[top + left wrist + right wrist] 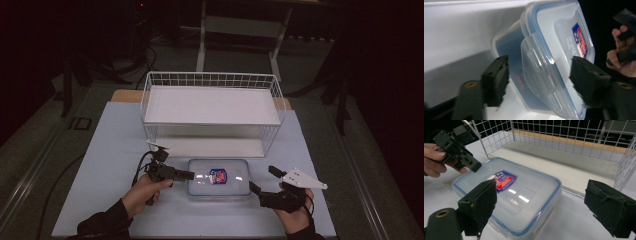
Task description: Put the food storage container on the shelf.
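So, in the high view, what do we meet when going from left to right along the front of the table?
Left claw → clear plastic box with a blue-rimmed lid → right claw.

White wire rack (pixel 212 102) stands on blue mat (pixel 107 150).

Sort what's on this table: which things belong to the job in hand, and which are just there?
In the job: plastic container, left gripper at its end clip, right gripper open beside it.
Just there: white wire shelf rack, blue table mat.
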`<move>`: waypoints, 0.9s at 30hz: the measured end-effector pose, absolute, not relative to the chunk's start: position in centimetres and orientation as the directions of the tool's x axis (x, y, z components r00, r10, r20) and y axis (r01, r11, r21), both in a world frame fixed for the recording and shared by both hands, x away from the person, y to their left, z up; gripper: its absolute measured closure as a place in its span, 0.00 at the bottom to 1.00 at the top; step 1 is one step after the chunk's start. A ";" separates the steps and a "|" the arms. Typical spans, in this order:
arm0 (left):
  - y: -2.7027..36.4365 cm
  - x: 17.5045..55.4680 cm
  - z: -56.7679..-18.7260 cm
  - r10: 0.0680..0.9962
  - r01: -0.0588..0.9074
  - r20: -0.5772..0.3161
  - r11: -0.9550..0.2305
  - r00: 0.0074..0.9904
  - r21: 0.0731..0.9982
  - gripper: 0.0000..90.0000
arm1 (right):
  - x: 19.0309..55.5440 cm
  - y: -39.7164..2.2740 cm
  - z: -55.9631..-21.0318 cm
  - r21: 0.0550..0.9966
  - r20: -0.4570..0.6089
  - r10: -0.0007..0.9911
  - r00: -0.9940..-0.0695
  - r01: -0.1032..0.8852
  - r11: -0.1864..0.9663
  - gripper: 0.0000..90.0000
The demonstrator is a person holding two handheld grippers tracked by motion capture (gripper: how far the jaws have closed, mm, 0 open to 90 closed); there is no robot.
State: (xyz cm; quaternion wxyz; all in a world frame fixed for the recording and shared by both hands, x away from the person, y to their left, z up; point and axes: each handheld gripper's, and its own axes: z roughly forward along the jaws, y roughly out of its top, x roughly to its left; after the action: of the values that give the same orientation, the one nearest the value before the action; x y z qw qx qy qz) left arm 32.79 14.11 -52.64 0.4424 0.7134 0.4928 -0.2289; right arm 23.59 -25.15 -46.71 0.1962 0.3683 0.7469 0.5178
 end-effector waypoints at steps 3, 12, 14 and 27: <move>14.0 33.0 -53.1 0.460 0.921 -0.799 -0.152 0.387 0.358 0.43 | 23.4 -24.8 -46.7 0.917 0.083 0.745 -0.662 0.344 0.204 0.12; 14.6 33.0 -52.8 0.439 0.914 -0.803 -0.151 0.404 0.377 0.56 | 23.7 -24.3 -47.3 0.889 0.116 0.721 -0.683 0.395 0.232 0.12; 14.7 32.9 -52.8 0.430 0.915 -0.809 -0.141 0.401 0.379 0.58 | 23.7 -24.2 -47.4 0.882 0.128 0.719 -0.683 0.410 0.231 0.14; 14.6 30.9 -51.6 0.438 0.868 -0.755 -0.153 0.489 0.473 0.63 | 25.2 -25.9 -48.1 0.834 0.262 0.677 -0.687 0.515 0.200 0.23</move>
State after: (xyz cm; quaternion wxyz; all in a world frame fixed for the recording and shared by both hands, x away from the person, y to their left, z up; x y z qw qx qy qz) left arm 30.95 14.64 -51.63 0.4693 0.7240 0.4507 -0.2290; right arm 25.19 -25.93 -48.10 0.0812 0.3869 0.7704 0.5002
